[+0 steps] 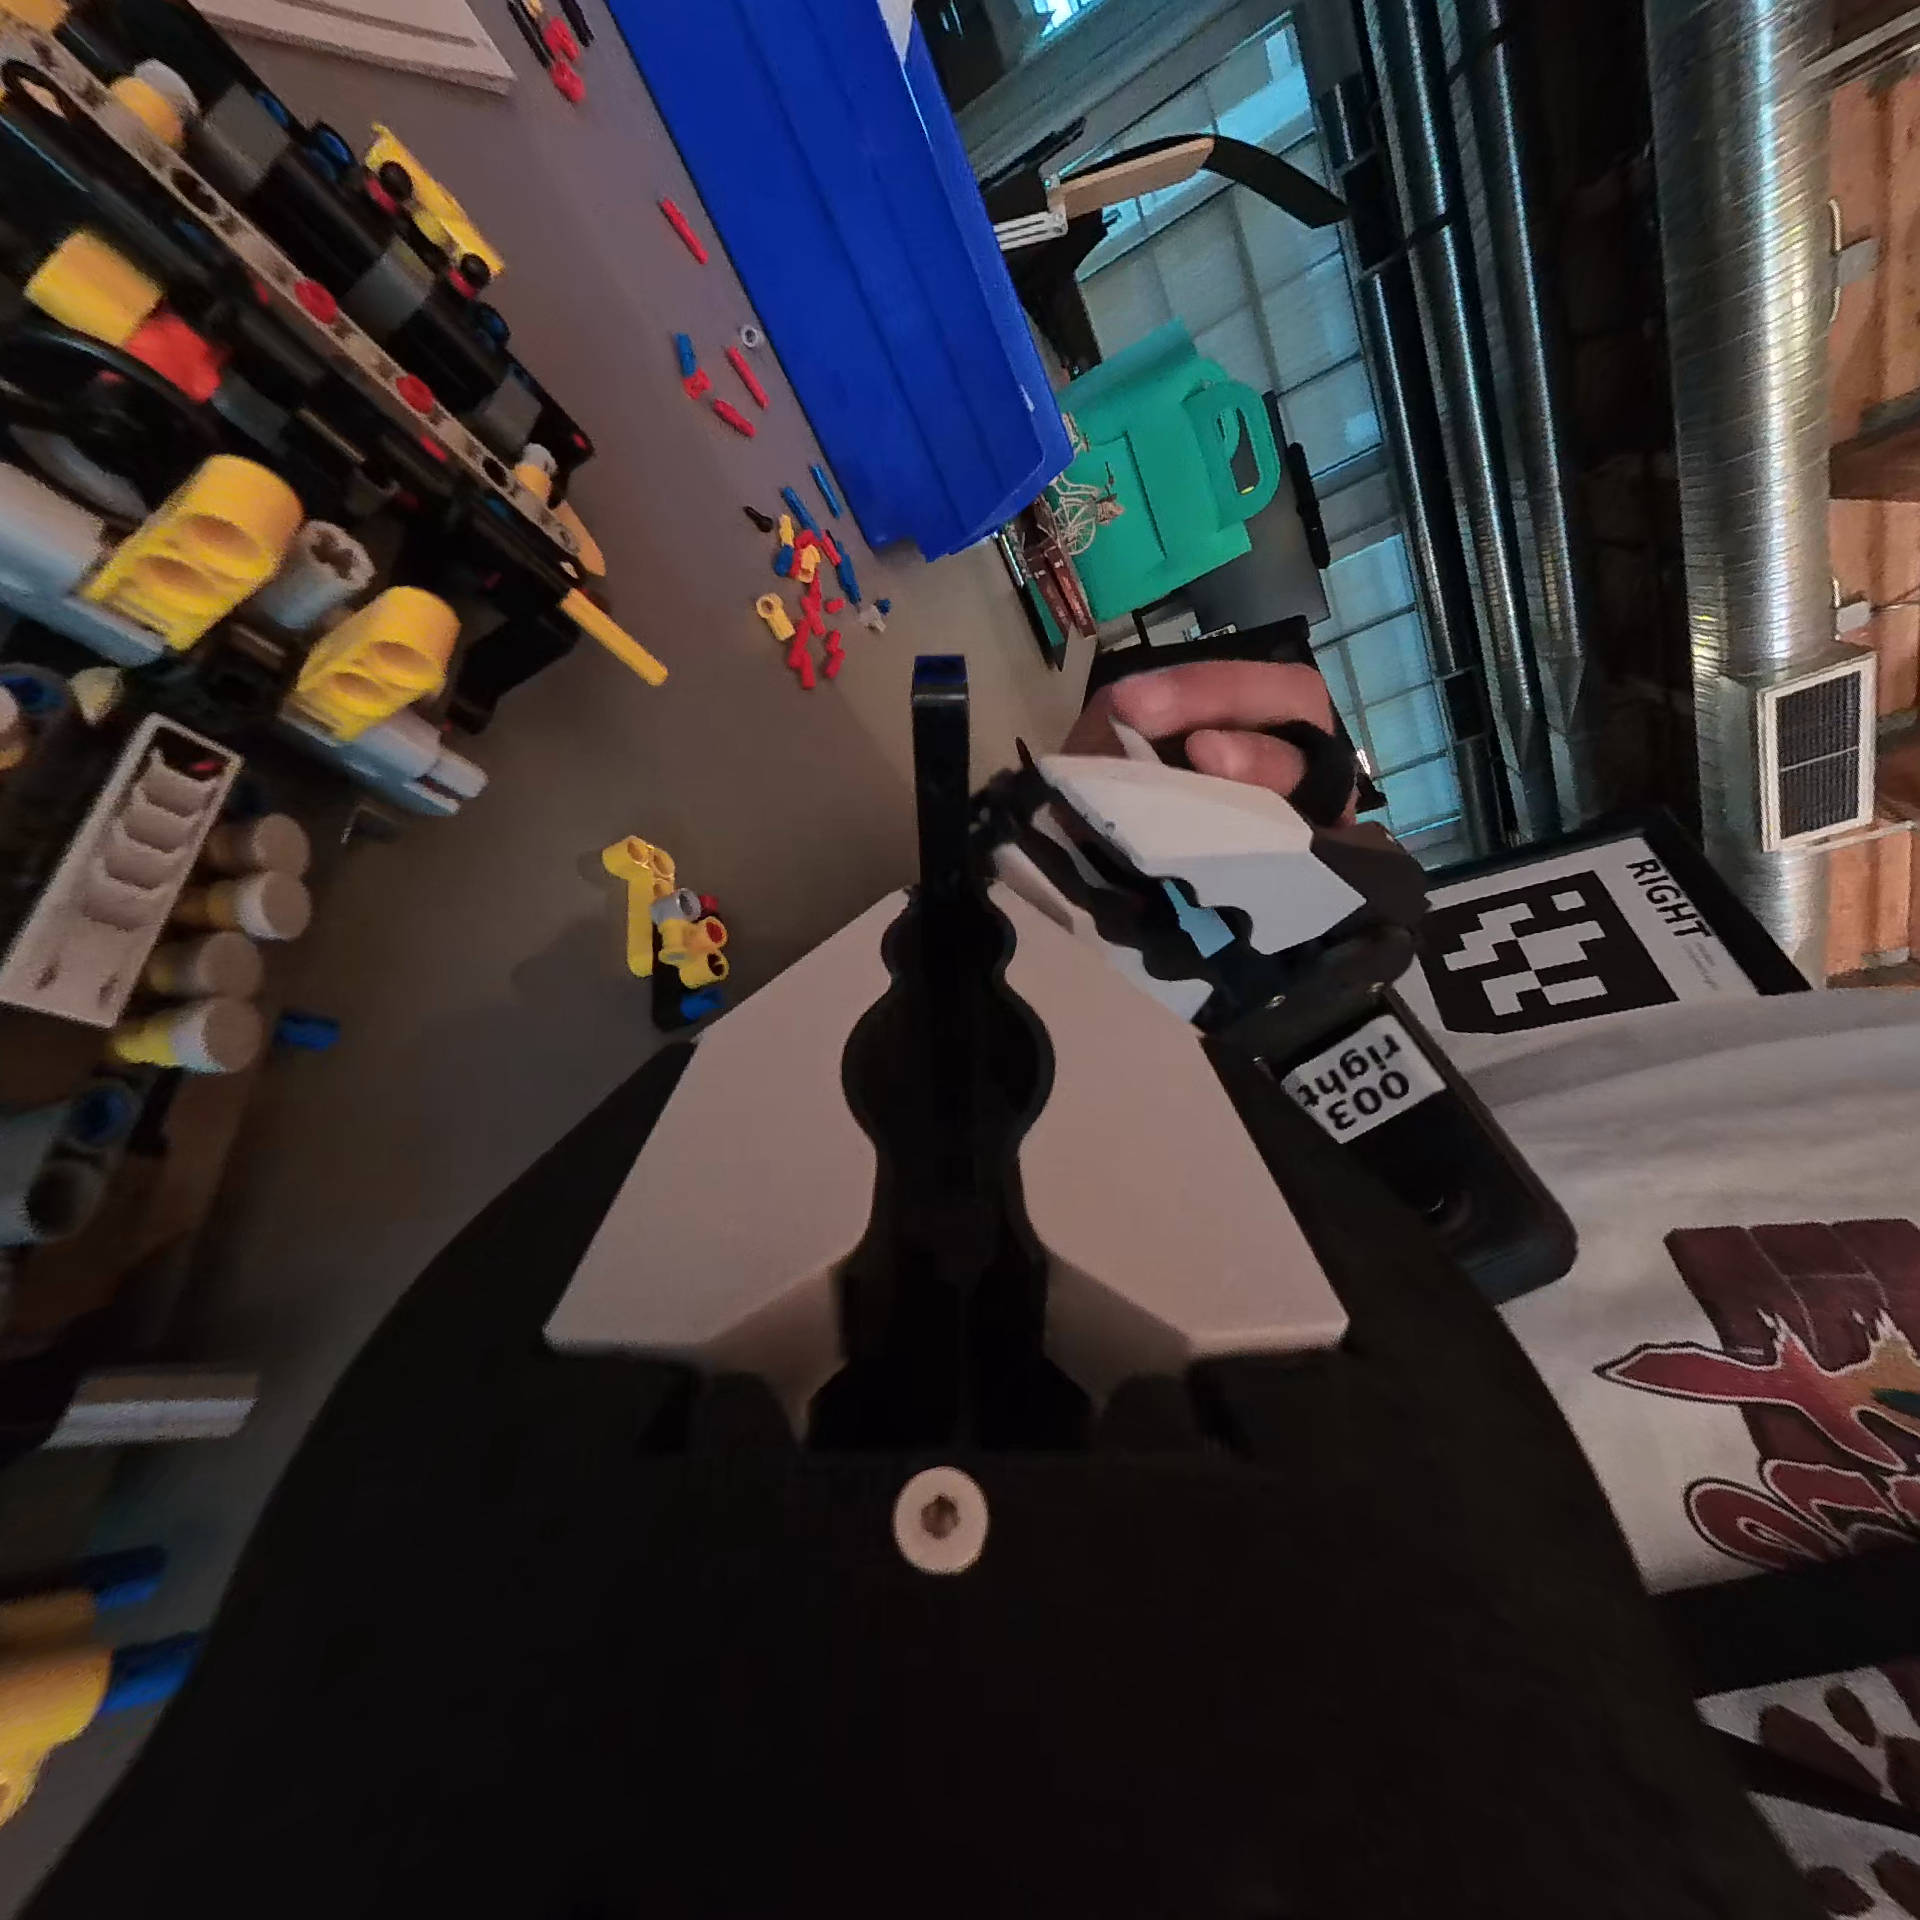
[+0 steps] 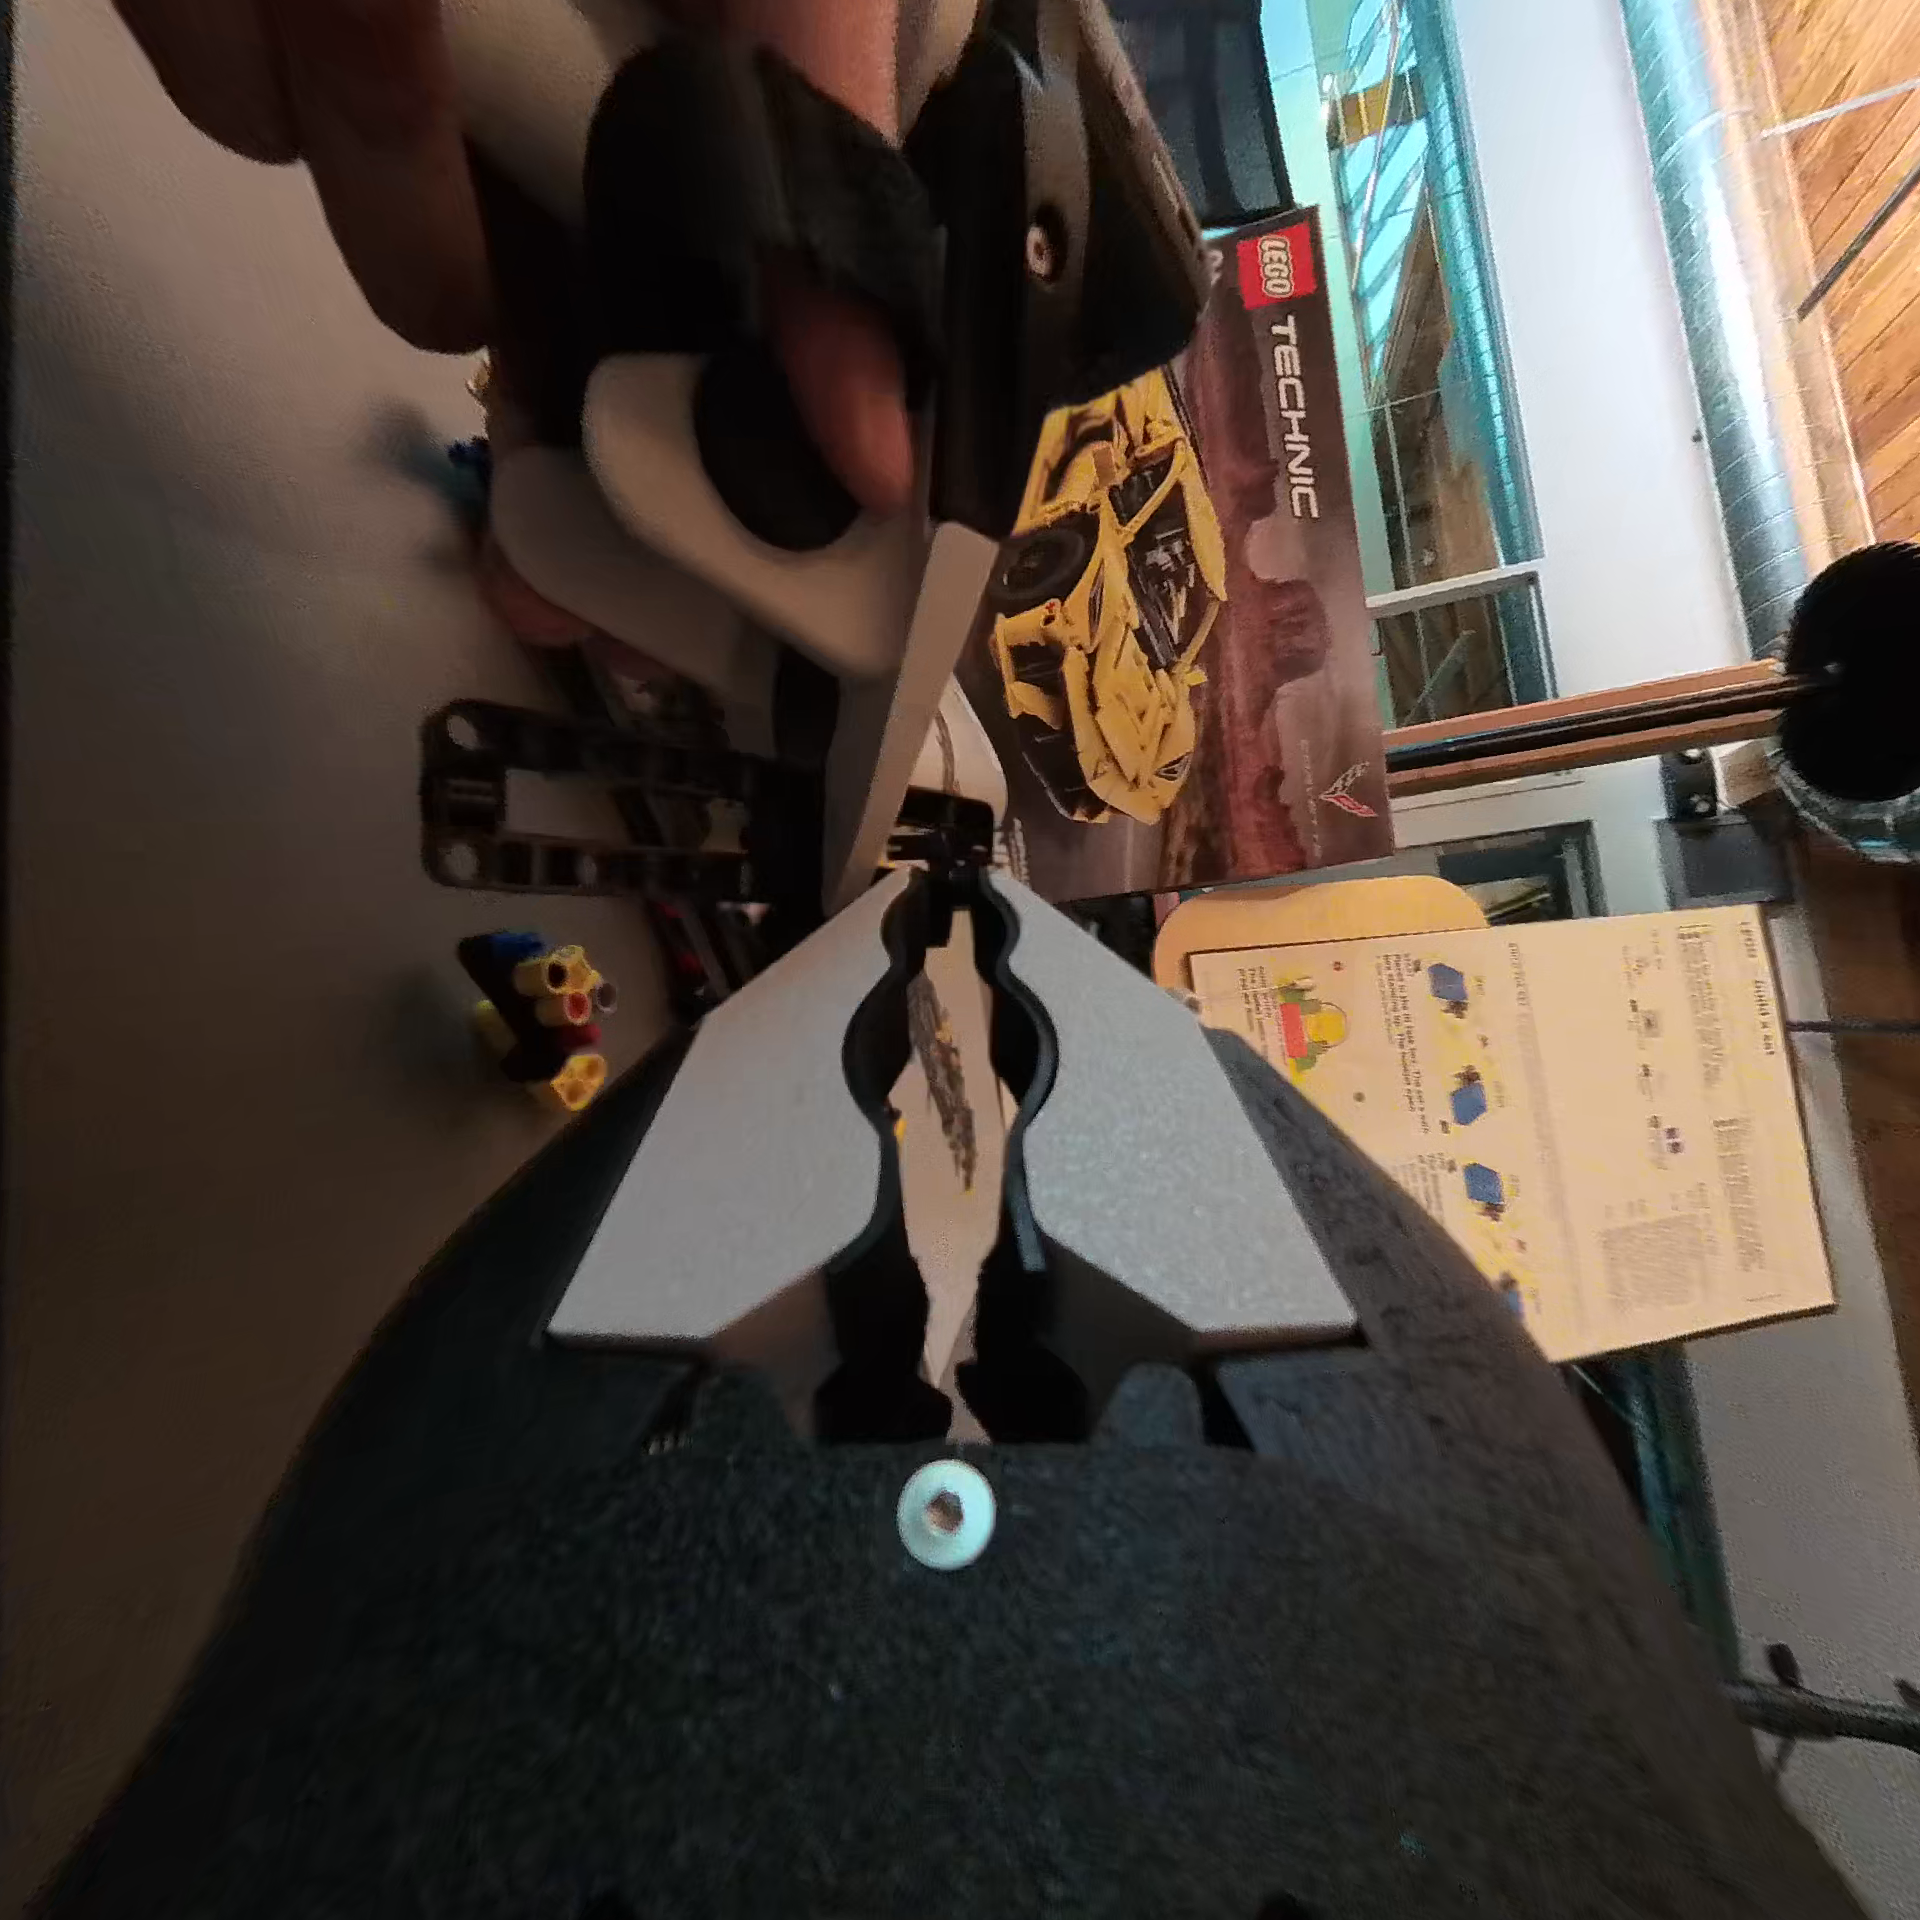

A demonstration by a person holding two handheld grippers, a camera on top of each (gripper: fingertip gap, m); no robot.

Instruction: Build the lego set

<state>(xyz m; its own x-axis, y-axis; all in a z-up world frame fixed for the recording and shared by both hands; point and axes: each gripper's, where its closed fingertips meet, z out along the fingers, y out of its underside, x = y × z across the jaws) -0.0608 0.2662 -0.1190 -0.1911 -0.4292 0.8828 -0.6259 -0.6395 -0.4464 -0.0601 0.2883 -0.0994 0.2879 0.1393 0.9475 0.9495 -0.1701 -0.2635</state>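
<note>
Between the left gripper [image 1: 940, 904]'s closed jaws, a slim black plastic beam with blue tip [image 1: 939, 769], base hidden, right gripper [image 2: 948, 894] pinching a small black piece [image 2: 951, 831], shape unclear, beyond, blurred black-and-yellow lego chassis [image 1: 312, 343] on grey table [image 1: 488, 935].

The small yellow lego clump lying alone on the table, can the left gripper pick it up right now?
Probably not: the left gripper is already shut on a black beam, though the clump lies unobstructed.
</note>
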